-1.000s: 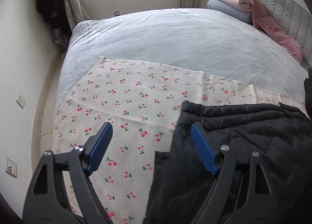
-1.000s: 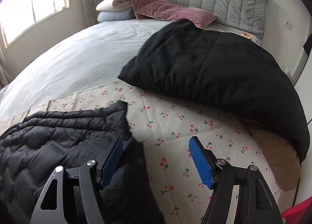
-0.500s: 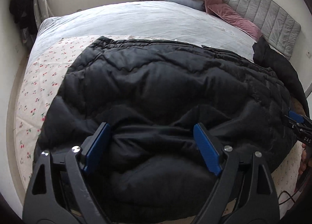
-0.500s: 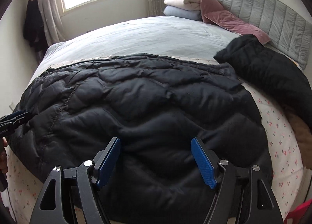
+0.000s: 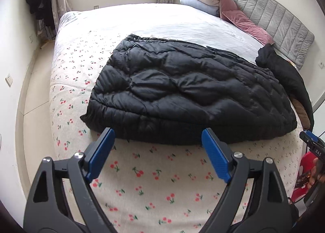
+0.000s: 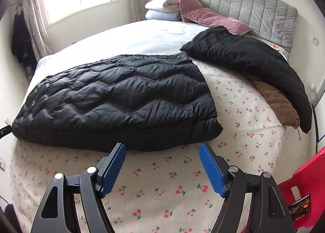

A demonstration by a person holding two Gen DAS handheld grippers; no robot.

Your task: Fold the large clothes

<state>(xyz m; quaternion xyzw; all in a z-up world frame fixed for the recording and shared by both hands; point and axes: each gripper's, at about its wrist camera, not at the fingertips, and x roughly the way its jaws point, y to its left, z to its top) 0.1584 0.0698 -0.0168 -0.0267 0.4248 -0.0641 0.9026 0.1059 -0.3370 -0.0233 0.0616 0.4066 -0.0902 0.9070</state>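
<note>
A black quilted down jacket [image 5: 182,90] is laid flat across the cherry-print sheet [image 5: 146,176] that covers the near part of the bed [image 5: 162,21]. In the right wrist view the same jacket [image 6: 117,99] is seen as a puffy, roughly rectangular shape, its near edge running parallel to the foot of the bed and its far edge reaching the pale grey cover beyond the sheet.

The left tool [image 5: 157,152] is held above the sheet just short of the jacket's near edge; its blue pads [image 5: 101,152] are spread wide apart and nothing is gripped between them. The right tool [image 6: 161,168] is likewise held over the cherry-print sheet [image 6: 162,192], near the jacket's front edge, with its blue pads [image 6: 211,169] set well apart and nothing between them. Neither tool is seen touching the jacket.

A second black garment [image 6: 254,60] is draped on the right side of the bed, close to the grey padded headboard [image 6: 243,3], with a brown piece of fabric [image 6: 278,103] showing from under it. Its corner lies just beside the far right corner of the jacket. Pink pillows [image 6: 203,13] and folded pale blankets [image 6: 162,9] are stacked by the headboard. A red plastic chair [image 6: 304,182] is seen at the lower right, beside the bed.
</note>
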